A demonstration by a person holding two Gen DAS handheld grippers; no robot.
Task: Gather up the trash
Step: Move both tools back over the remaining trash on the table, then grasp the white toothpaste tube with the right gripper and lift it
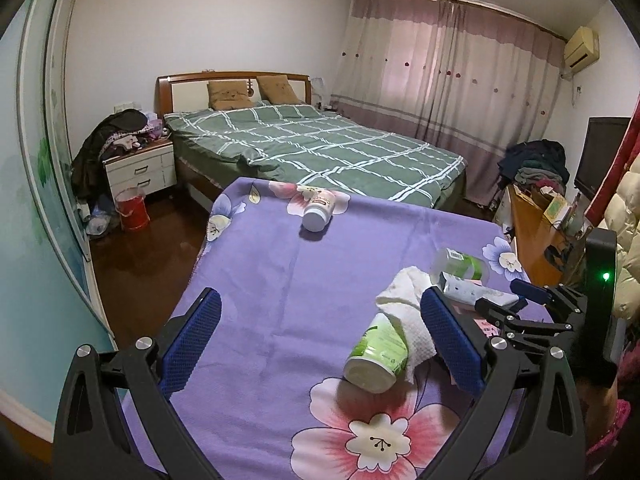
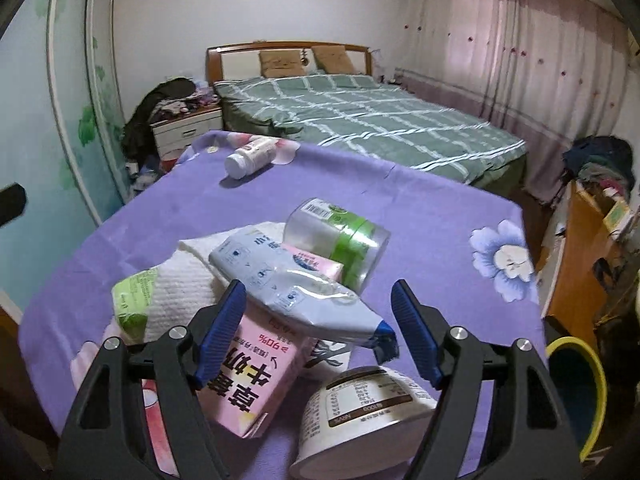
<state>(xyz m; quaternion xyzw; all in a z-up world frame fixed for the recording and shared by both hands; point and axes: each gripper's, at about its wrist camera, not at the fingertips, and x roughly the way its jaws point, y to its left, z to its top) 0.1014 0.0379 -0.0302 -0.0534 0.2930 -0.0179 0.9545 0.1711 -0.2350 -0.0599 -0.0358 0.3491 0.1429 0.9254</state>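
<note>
Left gripper (image 1: 320,336): jaws wide apart, nothing between the pads; it hangs over the near part of the table, pointing down and forward.
Right gripper (image 2: 318,332): jaws wide apart, nothing clamped; the pouch tail lies in the gap without pad contact. In the left view it shows at the right edge (image 1: 520,300), just beside the left gripper's right finger.
Pouch (image 2: 288,284): pale blue-white, flat, lying across the carton, blue sealed end toward the near right.
Carton (image 2: 248,376): pink, lying on its side under the pouch, just beside the right gripper's left finger (image 2: 222,332).
Tub (image 2: 360,412): white, on its side, nearest of all, below the right gripper's right finger (image 2: 414,332).
Clear cup (image 2: 340,236): green band, on its side, just beyond the pouch; also seen at (image 1: 460,264).
Towel (image 1: 408,312): white paper, crumpled, left of the pouch, touching the green cup.
Green cup (image 1: 378,352): on its side, base toward the camera, just inside the left gripper's right finger (image 1: 450,340).
Bottle (image 1: 318,210): white, on its side, alone at the far edge of the table, well apart from the pile.
Table (image 1: 260,280): purple flowered cloth.
Bin (image 2: 576,396): yellow rim, dark inside, on the floor off the near right table corner.
Bed (image 1: 312,144): green checked cover, beyond the table.
</note>
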